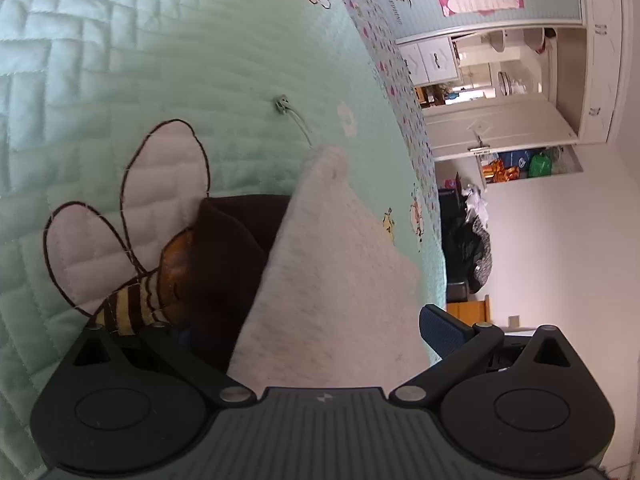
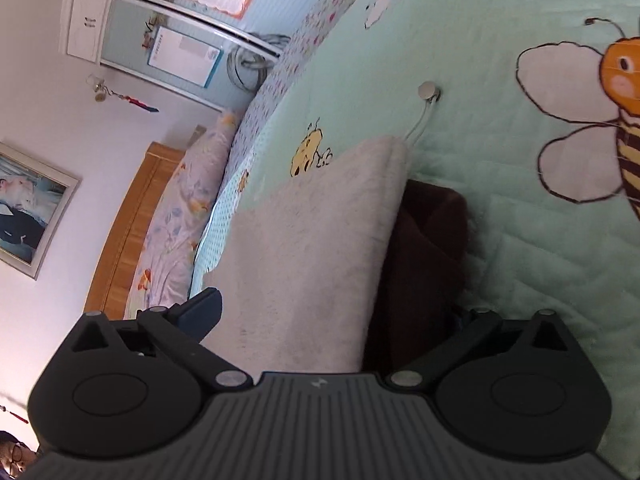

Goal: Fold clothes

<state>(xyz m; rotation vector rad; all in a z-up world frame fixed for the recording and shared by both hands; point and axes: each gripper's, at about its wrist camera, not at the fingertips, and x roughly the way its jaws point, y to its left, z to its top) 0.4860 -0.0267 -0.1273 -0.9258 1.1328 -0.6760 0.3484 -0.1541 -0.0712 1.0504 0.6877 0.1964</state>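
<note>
A folded light grey garment (image 1: 332, 280) (image 2: 312, 248) lies against a folded dark brown garment (image 1: 228, 256) (image 2: 428, 248) on a mint green quilt (image 1: 120, 80) (image 2: 520, 280). My left gripper (image 1: 310, 332) is open wide, its jaws straddling the pair. One blue pad (image 1: 440, 332) shows beside the grey edge, and the other finger is hidden by the brown cloth. My right gripper (image 2: 332, 316) is also open wide around the same stack. Its blue pad (image 2: 200, 312) is on the grey side, and the far finger is hidden behind the brown cloth.
A white cable with a round puck (image 1: 282, 102) (image 2: 428, 91) lies on the quilt just beyond the clothes. Bee appliqués (image 1: 132, 308) (image 2: 624, 80) decorate the quilt. A pillow (image 2: 188, 200) and wooden headboard (image 2: 124, 232) are at one bed end. An open door (image 1: 500, 124) and wardrobe (image 1: 600, 60) stand beyond.
</note>
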